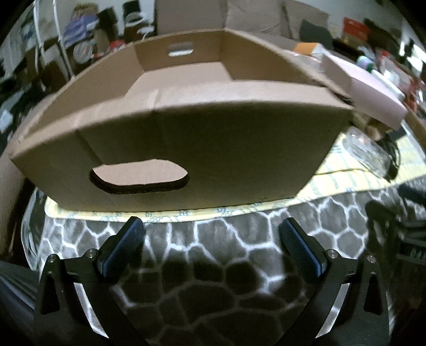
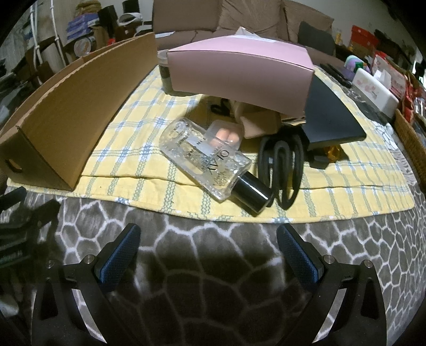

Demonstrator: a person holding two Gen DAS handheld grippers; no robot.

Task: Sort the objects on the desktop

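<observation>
An open cardboard box with handle cut-outs fills the left wrist view; nothing shows inside it, and it stands on a yellow plaid cloth. My left gripper hangs open just in front of it, holding nothing. In the right wrist view the same box sits at the left. A clear glass bottle with a black cap lies on the cloth, beside a coiled black cable, a pink box, a black notebook and a small case of peach sponges. My right gripper is open and empty.
A grey blanket with a white web pattern covers the near surface under both grippers. A white tissue box and a wicker basket stand at the right. A sofa and cluttered shelves lie behind.
</observation>
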